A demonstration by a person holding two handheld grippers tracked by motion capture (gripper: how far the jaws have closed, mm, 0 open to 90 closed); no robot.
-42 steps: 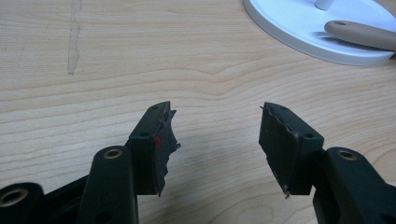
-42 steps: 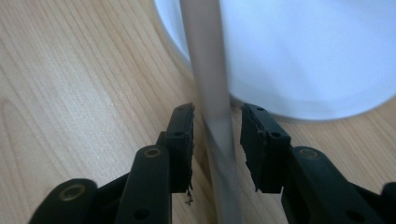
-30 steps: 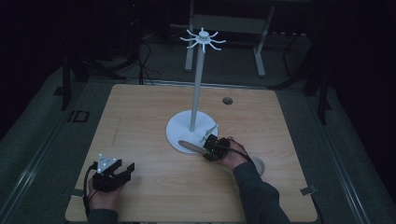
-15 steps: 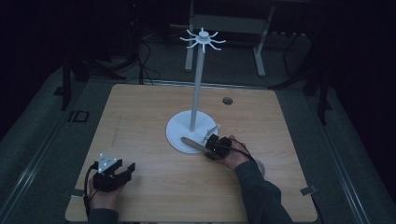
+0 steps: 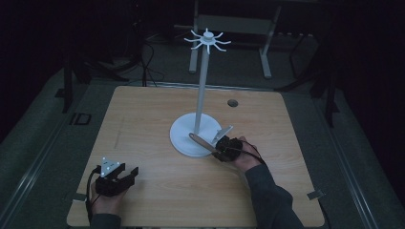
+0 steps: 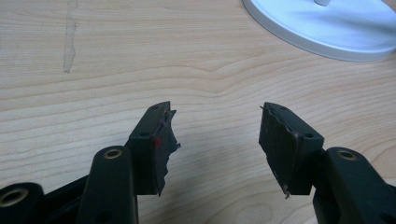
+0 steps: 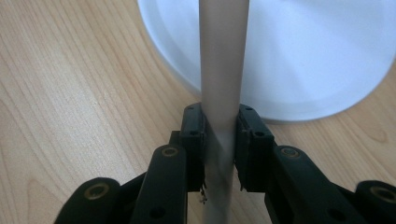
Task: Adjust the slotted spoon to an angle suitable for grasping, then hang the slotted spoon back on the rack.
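Observation:
A long tan utensil lies slanted over the front of the white stand's round base. My right gripper is shut on its handle; the jaws have just been closing, and their pads now press both sides of the handle. In the right gripper view the handle runs up across the base. The stand's thin pole rises to a ring of hooks. My left gripper rests near the table's front left with its jaws open and bare wood between them. The base's edge shows beyond it.
The wooden table has a small round hole at the back right. Dark floor surrounds it, with a metal frame and cables behind. A person's sleeve comes in from the front right.
The utensil's far end has shifted a little toward the pole. The right hand has barely moved. The left hand has stayed put.

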